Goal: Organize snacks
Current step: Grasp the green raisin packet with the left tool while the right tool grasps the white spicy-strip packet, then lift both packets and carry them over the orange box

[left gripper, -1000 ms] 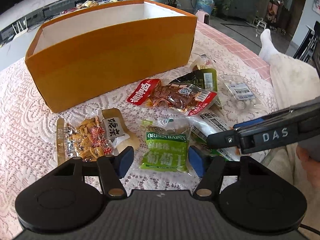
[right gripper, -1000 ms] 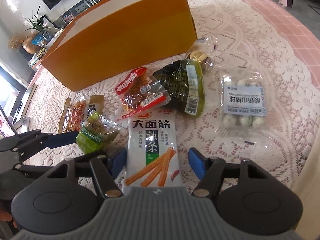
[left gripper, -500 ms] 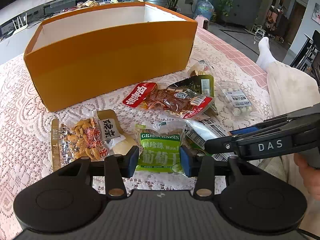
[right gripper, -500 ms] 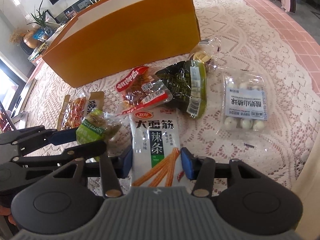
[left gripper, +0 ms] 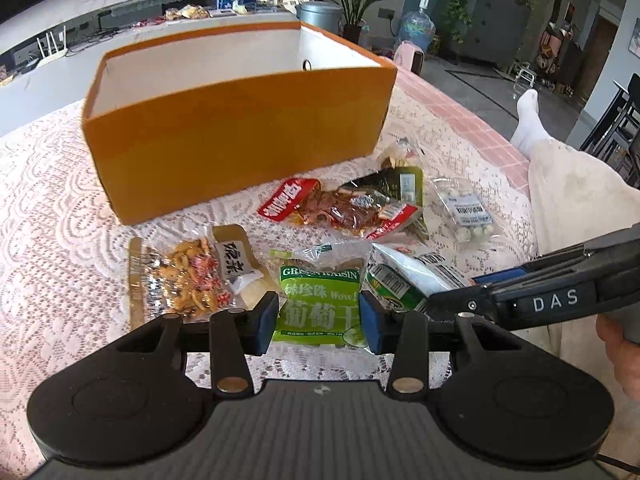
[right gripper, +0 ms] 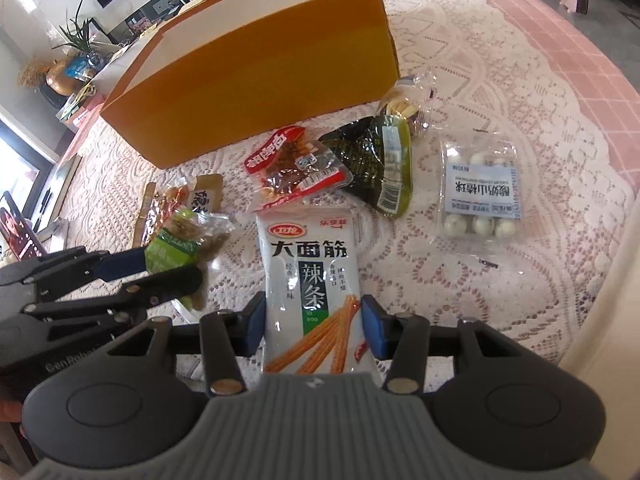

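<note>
Left gripper [left gripper: 319, 317] is clamped on the green raisin pack [left gripper: 320, 300], its jaws having just been closing. The right gripper [right gripper: 313, 330] likewise closed in and pinches the white spicy-strip bag [right gripper: 310, 276]. Red snack pack [right gripper: 296, 166] sits at 12 o'clock from that bag, and the yogurt ball pack [right gripper: 480, 192] at 2. Farthest back is the orange box [left gripper: 240, 136], still open on the lace tablecloth [left gripper: 52, 216].

Snack packets [left gripper: 340, 216] before box [left gripper: 240, 152]
</note>
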